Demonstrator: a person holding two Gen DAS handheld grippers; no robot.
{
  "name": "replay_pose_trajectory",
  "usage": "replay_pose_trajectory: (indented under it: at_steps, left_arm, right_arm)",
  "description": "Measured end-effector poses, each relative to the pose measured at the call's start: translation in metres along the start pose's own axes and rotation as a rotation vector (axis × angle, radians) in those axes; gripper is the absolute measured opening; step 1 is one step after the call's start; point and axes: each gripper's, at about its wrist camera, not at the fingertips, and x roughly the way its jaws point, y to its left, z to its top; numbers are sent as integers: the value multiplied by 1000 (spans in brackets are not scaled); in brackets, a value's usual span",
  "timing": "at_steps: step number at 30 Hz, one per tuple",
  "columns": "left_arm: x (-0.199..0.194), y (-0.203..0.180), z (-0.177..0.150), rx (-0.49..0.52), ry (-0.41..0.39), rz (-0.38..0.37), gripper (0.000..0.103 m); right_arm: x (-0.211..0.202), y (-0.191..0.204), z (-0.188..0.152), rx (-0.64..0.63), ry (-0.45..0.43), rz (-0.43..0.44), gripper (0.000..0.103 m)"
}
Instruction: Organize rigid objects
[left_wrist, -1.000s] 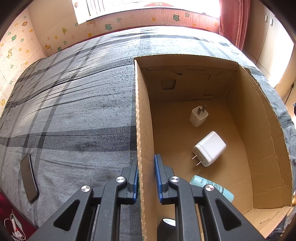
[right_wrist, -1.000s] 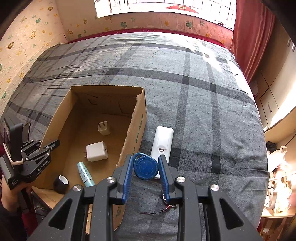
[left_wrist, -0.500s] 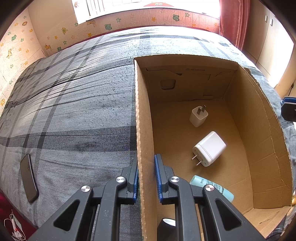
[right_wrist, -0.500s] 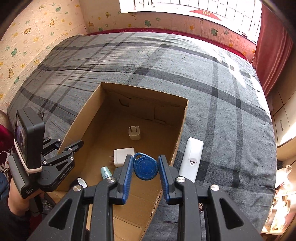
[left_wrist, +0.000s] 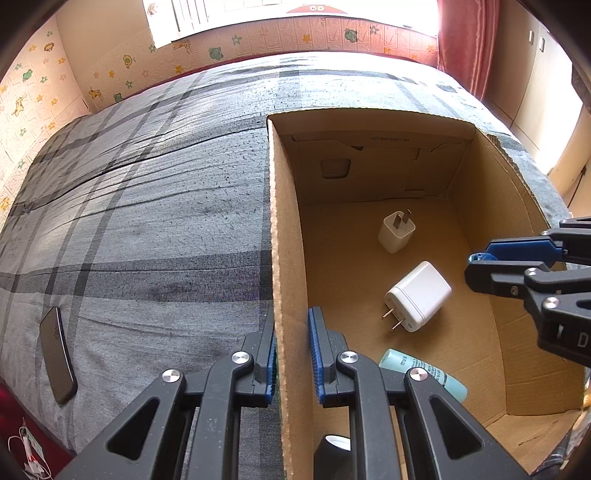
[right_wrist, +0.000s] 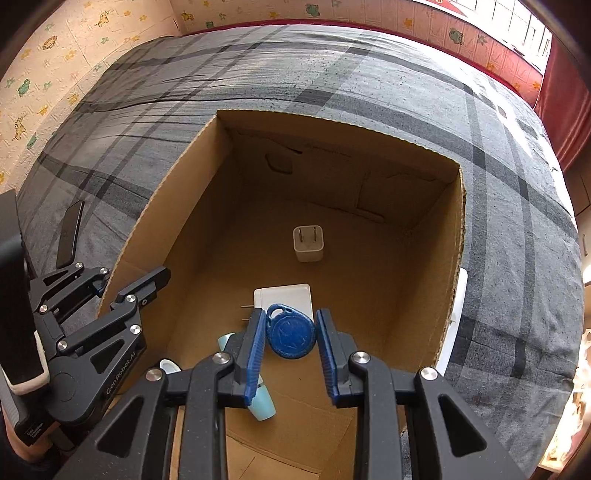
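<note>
Inventory inside the cardboard box (right_wrist: 177, 206): two white chargers, one teal tube and one dark cylindrical item with a white top are counted. The small charger (right_wrist: 307, 243) is seen near the far wall with prongs upward; the larger charger (left_wrist: 419, 297) is laid on its side nearer the middle, well apart from it. The teal tube (left_wrist: 424, 373) is found at the near end, partly hidden behind the tongs in both views. The dark cylindrical item (left_wrist: 334, 448) is only partly seen at the near corner and cannot be identified.

One blue key fob (right_wrist: 291, 331) is held above the box floor, over the larger charger, clamped between the narrowly set pads of the right tongs (right_wrist: 290, 341).

The left tongs (left_wrist: 291, 354) are closed on the left wall of the box, one pad on each face.

Outside the box, on the grey plaid bed (left_wrist: 147, 221), one dark phone (left_wrist: 57, 354) is noted to the left, and one white object (right_wrist: 459, 295) is glimpsed against the right wall, mostly screened by it.
</note>
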Motion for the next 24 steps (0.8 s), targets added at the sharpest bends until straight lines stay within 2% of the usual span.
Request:
replay_pose_trajectory:
  at_steps: [15, 22, 24]
  left_arm:
    - [0, -1, 0, 2, 0, 1, 17]
    - [0, -1, 0, 2, 0, 1, 17]
    - [0, -1, 0, 3, 0, 2, 17]
  right_arm:
    - [45, 8, 4, 15, 91, -1, 30]
    - [47, 3, 5, 23, 90, 7, 30]
    - [45, 2, 5, 26, 80, 12, 34]
